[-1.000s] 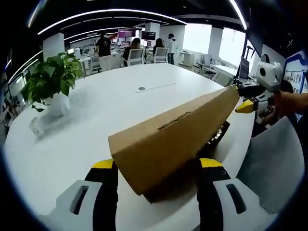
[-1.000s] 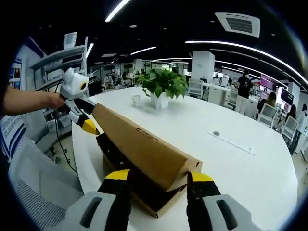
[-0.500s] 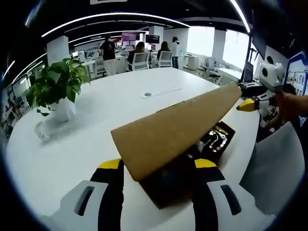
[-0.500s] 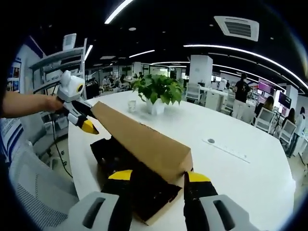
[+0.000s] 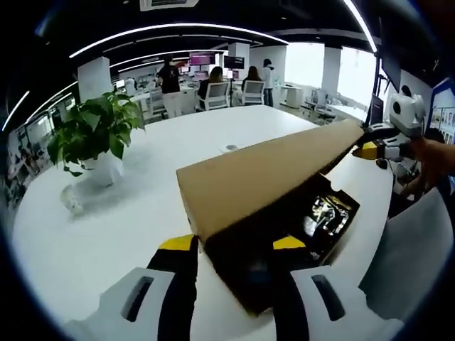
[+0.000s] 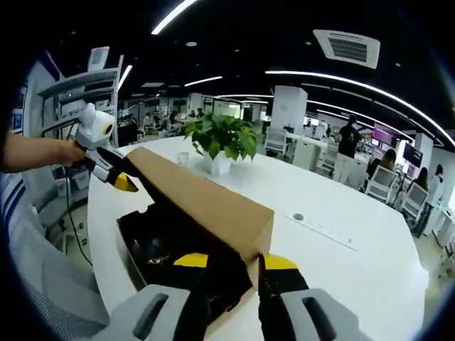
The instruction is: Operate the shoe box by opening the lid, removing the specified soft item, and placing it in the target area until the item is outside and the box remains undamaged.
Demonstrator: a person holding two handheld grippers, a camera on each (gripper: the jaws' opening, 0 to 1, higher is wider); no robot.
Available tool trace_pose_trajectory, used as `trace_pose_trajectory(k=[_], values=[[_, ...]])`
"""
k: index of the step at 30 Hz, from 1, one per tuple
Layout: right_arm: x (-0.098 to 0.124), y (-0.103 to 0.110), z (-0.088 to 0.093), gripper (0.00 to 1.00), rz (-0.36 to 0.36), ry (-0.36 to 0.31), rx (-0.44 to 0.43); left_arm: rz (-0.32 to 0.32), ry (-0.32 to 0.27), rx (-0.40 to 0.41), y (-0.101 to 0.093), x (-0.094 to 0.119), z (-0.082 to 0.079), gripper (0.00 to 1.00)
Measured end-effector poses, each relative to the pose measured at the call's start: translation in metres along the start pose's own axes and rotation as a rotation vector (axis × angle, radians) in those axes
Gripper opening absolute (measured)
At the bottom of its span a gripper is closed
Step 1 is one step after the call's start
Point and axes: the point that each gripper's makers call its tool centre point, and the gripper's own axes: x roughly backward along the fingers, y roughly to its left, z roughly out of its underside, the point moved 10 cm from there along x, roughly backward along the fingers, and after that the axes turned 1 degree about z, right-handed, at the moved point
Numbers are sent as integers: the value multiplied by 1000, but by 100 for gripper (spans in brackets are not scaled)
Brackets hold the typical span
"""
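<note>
A white oval tabletop point(image 5: 142, 206) in an open-plan office carries a potted plant point(image 5: 96, 138) and the shoe box point(image 6: 153, 249). Each hand-held gripper, left point(image 5: 231, 245) and right point(image 6: 233, 261), is clenched on a corner of the raised cardboard lid point(image 5: 263, 177). The dark contents inside are hard to make out.

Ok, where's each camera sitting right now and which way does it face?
Left gripper view: rides the left gripper at one end of the shoe box, looking along its raised lid toward the right gripper and a hand.
Right gripper view: rides the right gripper at the opposite end, facing the left gripper and a forearm.
Shared: box, lid, potted plant, white table.
</note>
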Motion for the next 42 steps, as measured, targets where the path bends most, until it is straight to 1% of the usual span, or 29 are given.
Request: trace_pose_trajectory(k=[5,12,20,22,28,32,37,42], values=[[-3,-5,-3,17,20,-6,15,-25,-5,-10,6,-3,-5,28],[-7,-13,-7,9,45,-11,31,-60,-4,-15,15,-4,-10,14],[-11,-17,-10,7,56,-14,28,-90,-4,-22,23,-5,-14,2],[-12,-18,-11,7,56,-14,26,-89,-8,-9,25,-6,-16,2],[-14,-19,-11,10,57,-22,7,-95,-10,-17,27,-8,-18,2],[-14,-19,-11,10,62,-26,42,-95,-7,-11,29,-9,-20,1],[-15,-22,-9,9,68,-33,44,-99,-18,14,31,-11,-22,1],[-17,-23,-3,9,69,-19,43,-101,-18,26,32,-13,-26,1]])
